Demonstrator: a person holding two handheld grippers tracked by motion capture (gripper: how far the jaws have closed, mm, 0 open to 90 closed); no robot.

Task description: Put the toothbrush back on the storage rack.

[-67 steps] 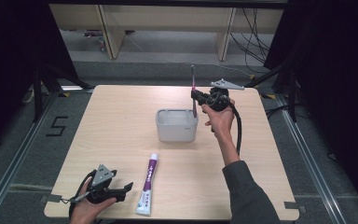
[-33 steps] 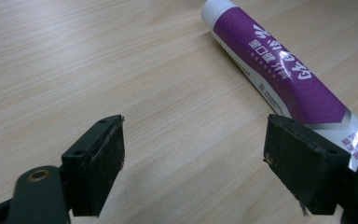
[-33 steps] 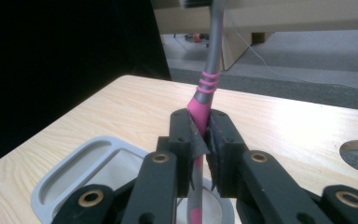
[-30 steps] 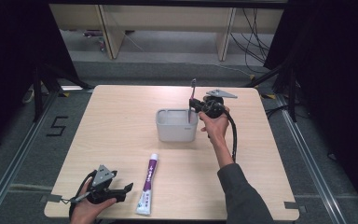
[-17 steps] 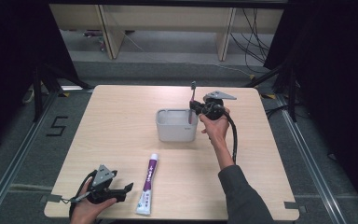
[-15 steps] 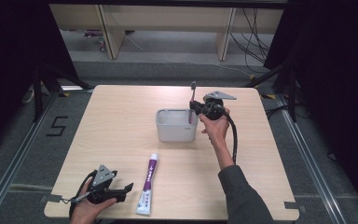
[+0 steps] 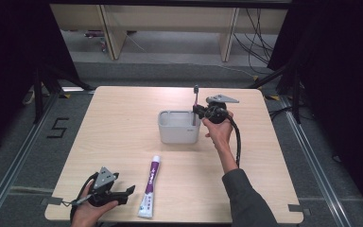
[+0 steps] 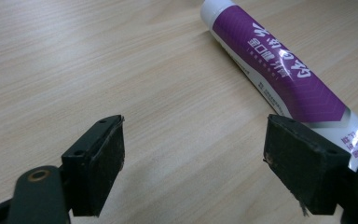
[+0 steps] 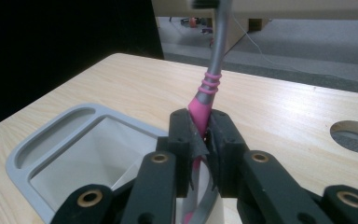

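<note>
— What have you got in your right gripper (image 7: pixel 199 109)?

— A toothbrush (image 9: pixel 204 98). My jaws are clamped on its pink handle, one pad on each side. The grey neck rises above them, nearly upright with a slight tilt, and the head is cut off by the top edge of the right gripper view. From above, I see the toothbrush (image 7: pixel 196 97) standing up at the right end of the grey holder (image 7: pixel 178 133).

— Is the lower end inside the holder?

— It runs down below my jaws at the holder's near compartment, over the white hollow. Whether the tip touches the bottom I cannot tell; my own jaws hide it. The holder (image 9: pixel 37 154) has a shallow slot along its far side and a deeper square well next to me.

— Where does the holder sit?

— Around the middle of the wooden table (image 7: pixel 123 123), a little toward the far edge.

— And your left gripper (image 7: pixel 123 195)?

— It is low at the near left corner of the table, jaws spread wide with nothing between them. A purple and white tube of toothpaste (image 8: pixel 279 70) lies flat just beside it, its lower part passing behind my right-hand pad. From above the tube (image 7: pixel 150 187) points its white cap toward the holder and lies well apart from it.
</note>
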